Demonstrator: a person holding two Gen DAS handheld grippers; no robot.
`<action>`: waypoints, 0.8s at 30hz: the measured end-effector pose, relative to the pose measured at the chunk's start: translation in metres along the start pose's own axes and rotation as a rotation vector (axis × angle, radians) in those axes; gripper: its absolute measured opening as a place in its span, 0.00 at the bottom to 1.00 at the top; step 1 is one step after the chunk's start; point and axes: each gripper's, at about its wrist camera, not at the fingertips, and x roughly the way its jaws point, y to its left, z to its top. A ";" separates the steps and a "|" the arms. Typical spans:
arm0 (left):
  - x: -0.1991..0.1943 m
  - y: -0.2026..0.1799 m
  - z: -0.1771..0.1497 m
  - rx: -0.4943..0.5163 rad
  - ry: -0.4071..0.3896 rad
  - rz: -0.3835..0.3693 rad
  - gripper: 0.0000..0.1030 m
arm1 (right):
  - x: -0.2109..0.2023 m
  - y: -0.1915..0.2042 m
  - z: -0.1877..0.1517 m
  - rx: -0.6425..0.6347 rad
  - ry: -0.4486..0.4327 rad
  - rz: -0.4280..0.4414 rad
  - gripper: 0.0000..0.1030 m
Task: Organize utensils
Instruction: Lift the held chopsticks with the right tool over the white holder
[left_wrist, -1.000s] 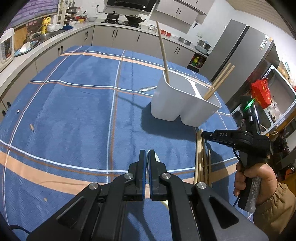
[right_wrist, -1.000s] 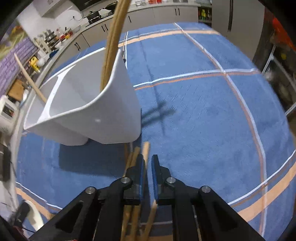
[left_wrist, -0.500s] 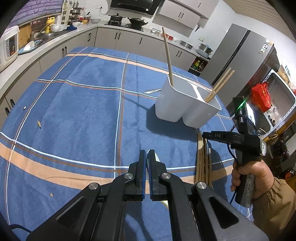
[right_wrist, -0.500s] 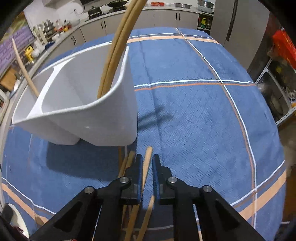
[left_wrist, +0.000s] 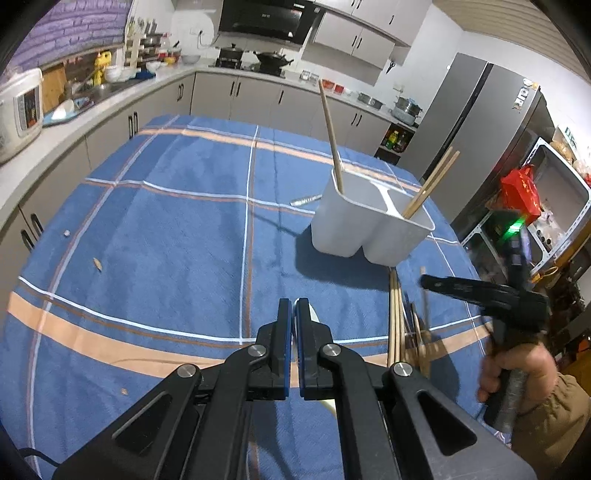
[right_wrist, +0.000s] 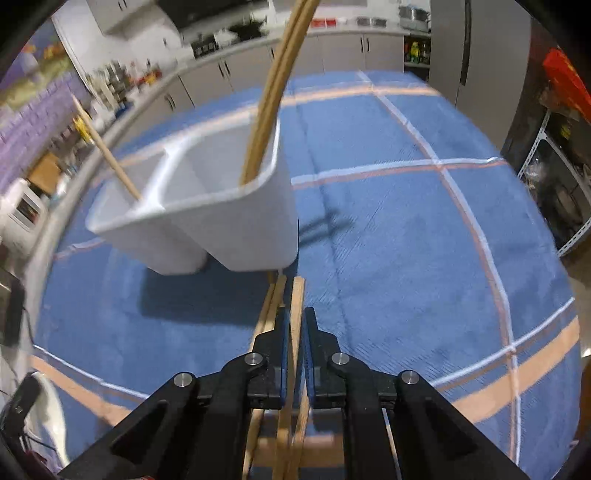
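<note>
My right gripper (right_wrist: 293, 332) points steeply down at the blue checked tablecloth (right_wrist: 406, 240), its black jaws clamped on a single pale wooden chopstick (right_wrist: 296, 295) whose tip reaches toward the white two-compartment plastic utensil holder (right_wrist: 229, 221) just ahead. From the left wrist view I see the person's hand (left_wrist: 517, 373) wrapped round that gripper's handle at the table's right edge, sleeve in tan fabric, the tool angled down over the loose bundle of wooden chopsticks (left_wrist: 395, 321) lying on the cloth beside the holder. A pair of chopsticks (right_wrist: 273, 96) leans in the holder's nearer compartment, and one lone wooden stick (right_wrist: 107, 147) stands tilted in the farther one. My left gripper (left_wrist: 294, 317) tilts down over the cloth with its jaws pressed together; a white object (left_wrist: 314, 317) shows just past the fingertips, possibly a spoon held between them, though I cannot tell for sure. A small silver utensil (left_wrist: 304, 200) lies on the cloth behind the holder.
</note>
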 end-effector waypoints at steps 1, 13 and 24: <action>-0.004 0.001 0.001 0.001 -0.008 0.000 0.02 | -0.006 0.000 0.003 0.004 -0.018 0.011 0.06; -0.054 -0.012 0.015 0.064 -0.142 0.015 0.02 | -0.138 0.016 -0.019 -0.005 -0.300 0.080 0.06; -0.075 -0.036 0.073 0.112 -0.281 0.021 0.02 | -0.205 0.031 0.026 -0.054 -0.472 0.113 0.06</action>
